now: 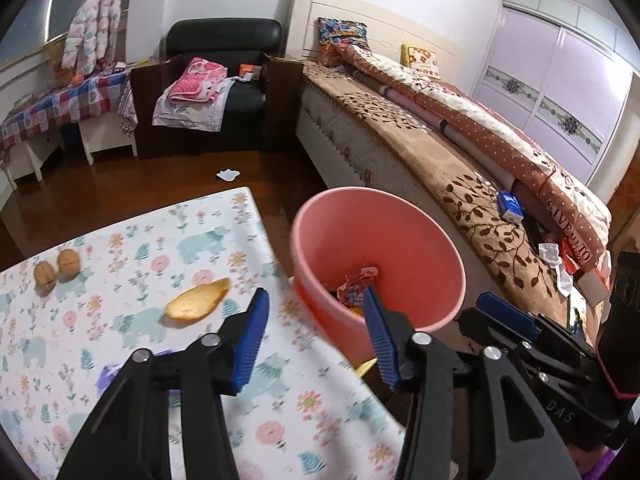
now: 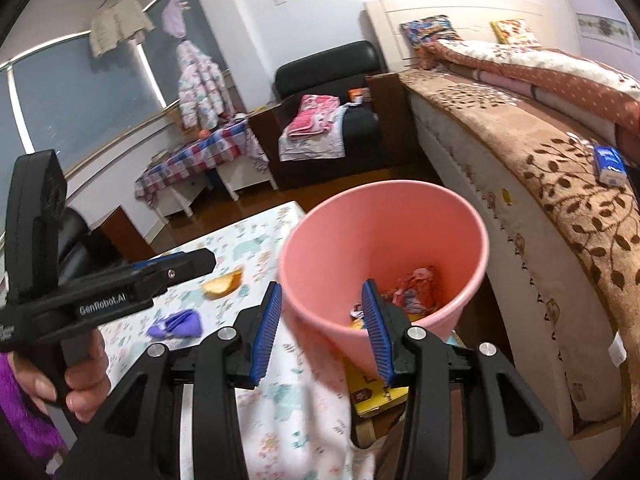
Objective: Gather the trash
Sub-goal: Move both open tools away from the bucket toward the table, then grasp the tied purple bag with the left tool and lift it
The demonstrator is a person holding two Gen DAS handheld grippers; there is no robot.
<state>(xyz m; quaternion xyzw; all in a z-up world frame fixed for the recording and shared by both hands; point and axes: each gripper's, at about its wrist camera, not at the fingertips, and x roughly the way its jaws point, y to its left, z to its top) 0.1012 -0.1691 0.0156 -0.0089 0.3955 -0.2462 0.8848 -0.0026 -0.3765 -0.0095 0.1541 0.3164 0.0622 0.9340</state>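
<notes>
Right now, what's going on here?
A person with two handheld grippers is collecting trash into the pink bin. The left gripper is open and empty beside it. The right gripper straddles the bin's near wall; a grip is unclear. Wrappers lie inside; a peel, two walnuts and a purple scrap sit on the table.

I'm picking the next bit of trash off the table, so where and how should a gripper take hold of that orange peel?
Grip the orange peel across its narrow width near the middle, coming down from above. It lies flat and alone on the floral tablecloth, long and curved like a boat, so its raised long edges probably give the open left gripper something to pinch.
</notes>
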